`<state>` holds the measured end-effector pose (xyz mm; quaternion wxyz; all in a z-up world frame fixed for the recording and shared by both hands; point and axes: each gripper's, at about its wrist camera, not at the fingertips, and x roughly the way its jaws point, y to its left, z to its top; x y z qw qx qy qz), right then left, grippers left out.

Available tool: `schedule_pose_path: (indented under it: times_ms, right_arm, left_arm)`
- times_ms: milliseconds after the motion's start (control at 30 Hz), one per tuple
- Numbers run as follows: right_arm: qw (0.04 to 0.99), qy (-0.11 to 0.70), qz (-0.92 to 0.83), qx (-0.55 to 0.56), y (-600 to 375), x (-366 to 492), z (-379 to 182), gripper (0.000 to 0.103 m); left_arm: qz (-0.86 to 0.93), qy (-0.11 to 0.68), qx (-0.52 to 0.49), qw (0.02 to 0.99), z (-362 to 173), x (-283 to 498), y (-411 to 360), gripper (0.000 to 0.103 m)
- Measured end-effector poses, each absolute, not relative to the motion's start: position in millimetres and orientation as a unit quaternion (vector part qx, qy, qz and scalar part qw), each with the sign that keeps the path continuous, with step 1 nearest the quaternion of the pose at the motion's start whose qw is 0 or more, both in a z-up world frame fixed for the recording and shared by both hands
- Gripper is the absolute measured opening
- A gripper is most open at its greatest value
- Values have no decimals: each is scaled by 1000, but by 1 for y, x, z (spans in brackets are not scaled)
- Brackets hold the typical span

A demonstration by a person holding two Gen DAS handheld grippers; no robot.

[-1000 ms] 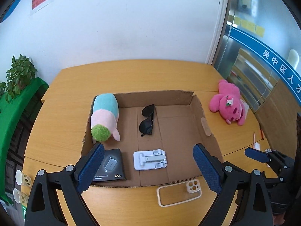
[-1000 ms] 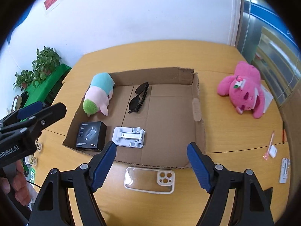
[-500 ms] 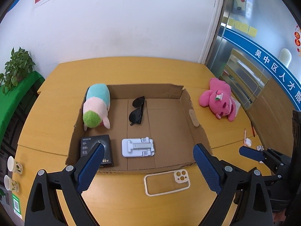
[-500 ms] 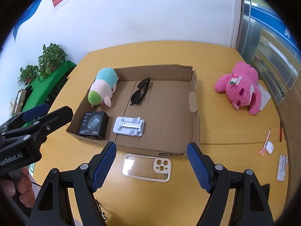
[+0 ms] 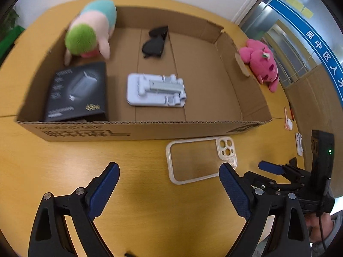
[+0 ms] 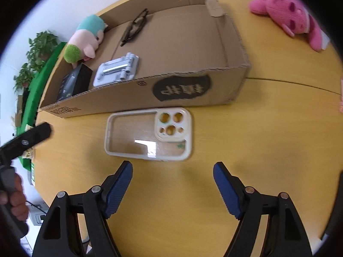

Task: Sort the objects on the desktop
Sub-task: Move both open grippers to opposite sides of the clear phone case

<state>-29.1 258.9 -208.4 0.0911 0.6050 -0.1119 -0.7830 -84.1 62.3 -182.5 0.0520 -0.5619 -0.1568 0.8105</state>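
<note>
A clear phone case (image 6: 148,133) lies flat on the wooden table just in front of the cardboard box (image 6: 182,90); it also shows in the left wrist view (image 5: 201,158). My right gripper (image 6: 172,182) is open and empty, low over the table just short of the case. My left gripper (image 5: 169,184) is open and empty, to the left of the case. The box (image 5: 139,128) holds a green-headed plush (image 5: 90,32), a black charger box (image 5: 77,92), a white phone stand (image 5: 155,90) and black sunglasses (image 5: 155,42). A pink plush (image 5: 260,64) lies on the table right of the box.
Small items lie on the table at the far right: a pink pen (image 5: 286,115) and a white clip (image 5: 299,143). Potted plants (image 6: 36,57) on a green surface stand beyond the table's left edge. A white wall is behind the table.
Both grippers have dropped down and forward toward the table; the box and phone case now look much nearer. Both stay open and empty. No object has moved.
</note>
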Motion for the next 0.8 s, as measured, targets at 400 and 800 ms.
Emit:
schedule_pose_path:
  times_ms: [400,800]
  right_arm:
    - [176,-27,-782,598,231,-61,-250,81]
    - [291,124,-741,593,187,35,-247,82]
  left_arm:
    - [752,-207,-605,157,-257,-116,89,91]
    - [734,15,-642,222,-251,-29,119,94]
